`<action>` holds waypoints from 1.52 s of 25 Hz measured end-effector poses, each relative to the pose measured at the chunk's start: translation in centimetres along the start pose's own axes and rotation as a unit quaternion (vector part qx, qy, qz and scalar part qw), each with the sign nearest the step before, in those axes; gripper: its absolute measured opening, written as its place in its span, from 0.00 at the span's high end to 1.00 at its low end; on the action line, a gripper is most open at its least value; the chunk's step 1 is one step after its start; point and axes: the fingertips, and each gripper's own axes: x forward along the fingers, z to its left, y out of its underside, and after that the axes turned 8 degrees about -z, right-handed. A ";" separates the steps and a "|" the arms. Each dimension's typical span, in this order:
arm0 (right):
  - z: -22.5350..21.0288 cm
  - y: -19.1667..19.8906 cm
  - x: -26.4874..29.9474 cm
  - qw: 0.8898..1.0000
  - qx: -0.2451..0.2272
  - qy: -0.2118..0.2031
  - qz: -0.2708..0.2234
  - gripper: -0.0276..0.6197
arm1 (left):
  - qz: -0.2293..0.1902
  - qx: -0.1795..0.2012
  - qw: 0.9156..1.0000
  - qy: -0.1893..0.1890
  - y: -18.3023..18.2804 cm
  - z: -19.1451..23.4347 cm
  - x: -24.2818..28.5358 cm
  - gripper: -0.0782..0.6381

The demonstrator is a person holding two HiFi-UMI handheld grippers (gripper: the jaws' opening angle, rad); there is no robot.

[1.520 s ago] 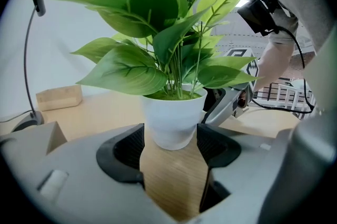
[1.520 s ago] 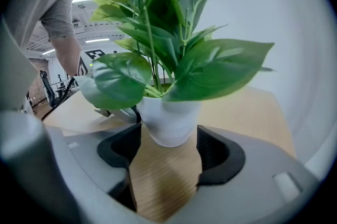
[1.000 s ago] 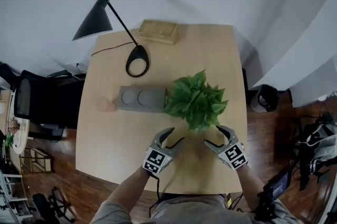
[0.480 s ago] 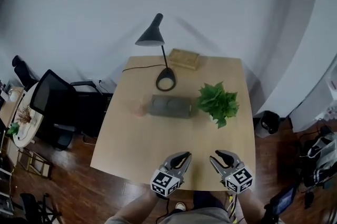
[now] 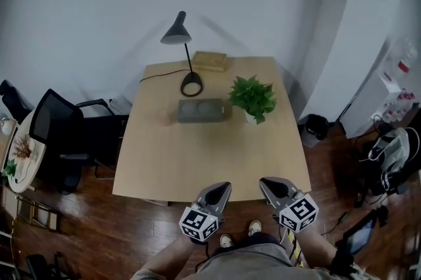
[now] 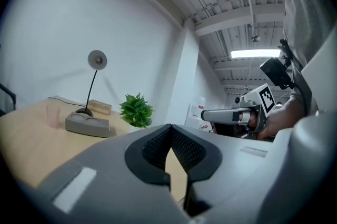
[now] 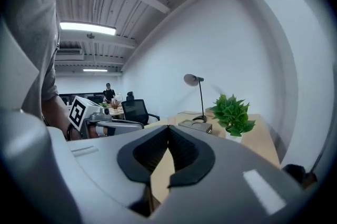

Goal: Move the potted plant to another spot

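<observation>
The potted plant [image 5: 252,98], leafy green in a small white pot, stands on the far right part of the wooden table [image 5: 210,160]; it also shows as the plant [image 6: 136,110] in the left gripper view and the plant [image 7: 233,113] in the right gripper view. Both grippers are held off the table's near edge, far from the plant. My left gripper [image 5: 222,188] is shut with nothing between its jaws. My right gripper [image 5: 265,184] is shut and empty too.
A black desk lamp [image 5: 184,55], a grey two-dish block [image 5: 204,110], a pinkish cup [image 5: 165,118] and a wooden box [image 5: 210,61] share the table's far half. A black office chair [image 5: 62,140] stands left; a black bin [image 5: 316,126] and bags sit right.
Both grippers drew back from beside the plant to beyond the table's near edge and their jaws went from open to shut. The view pulled far back; the plant stays on the table.
</observation>
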 end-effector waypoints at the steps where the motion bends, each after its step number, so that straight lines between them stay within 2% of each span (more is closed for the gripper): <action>1: 0.4 -0.2 -0.6 1.000 0.000 0.002 -0.001 0.95 | -0.003 -0.002 1.000 0.002 -0.3 -0.8 -0.2 0.89; 9: 2.2 -1.7 -4.1 1.000 0.010 -0.004 -0.020 0.95 | -0.032 -0.015 0.999 -0.007 -2.7 -4.9 -0.9 0.89; 16: 2.3 -2.6 -6.1 0.999 0.020 0.000 -0.040 0.95 | -0.037 -0.005 0.999 -0.006 -3.4 -6.9 -0.8 0.89; 23: 2.4 -3.8 -6.4 0.999 0.010 -0.005 -0.053 0.95 | -0.047 0.002 0.999 -0.009 -4.2 -7.1 -0.4 0.89; 38: 2.3 -3.8 -5.1 0.998 0.016 -0.015 -0.058 0.95 | -0.051 0.001 0.999 -0.013 -5.1 -6.3 0.4 0.89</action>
